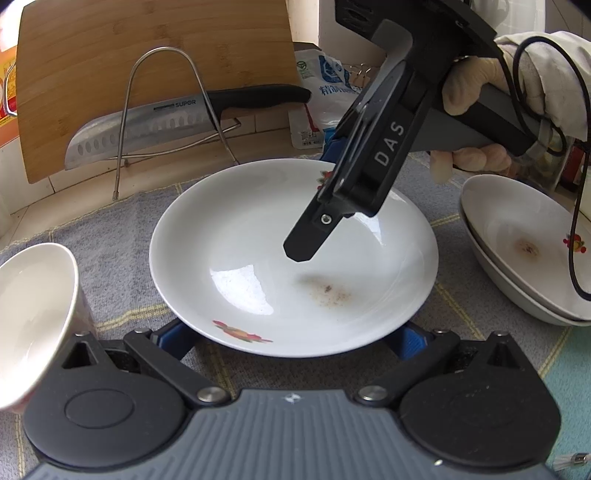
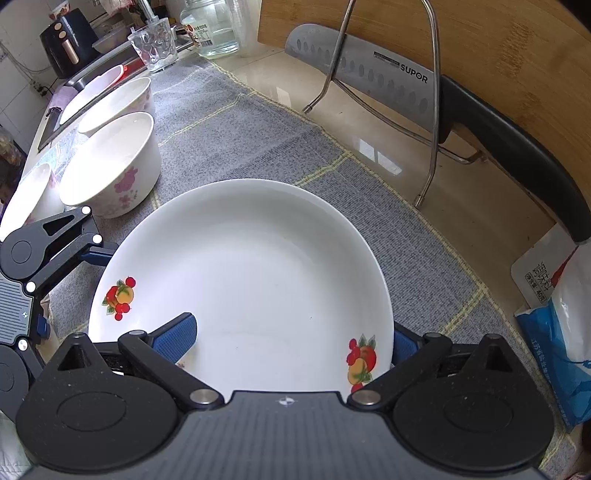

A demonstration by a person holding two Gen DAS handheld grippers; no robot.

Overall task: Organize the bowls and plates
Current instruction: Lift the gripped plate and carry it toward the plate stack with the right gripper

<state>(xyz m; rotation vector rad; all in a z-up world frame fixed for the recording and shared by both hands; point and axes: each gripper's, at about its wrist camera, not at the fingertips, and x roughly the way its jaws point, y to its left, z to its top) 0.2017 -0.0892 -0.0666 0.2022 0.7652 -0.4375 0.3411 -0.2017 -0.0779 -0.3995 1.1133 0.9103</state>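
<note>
Plates: one large white plate [image 1: 258, 236] with fruit decals, centre of grey mat [image 2: 236, 125].
Shallow dishes: two, stacked [image 1: 517, 258], right in left wrist view.
Bowls: two deep ones in right wrist view, near one flower-printed [image 2: 114, 166], plain one [image 2: 118, 103] behind it; two more white rims further left, kind unclear.
Knives: one, SUPOR cleaver [image 1: 147, 125].
Cutting boards: one [image 1: 147, 55].
Wire racks: one [image 1: 162, 110].
Glass jars: one [image 2: 214, 26].
Glass cups: one [image 2: 155, 44].
Grippers: two.

Left wrist cam: low, close, facing the plate [image 1: 293, 258] toward the cutting board [image 1: 147, 74]. Right wrist cam: close above the plate's opposite rim, looking along the counter. Shared: plate, knife [image 2: 369, 77], board.
</note>
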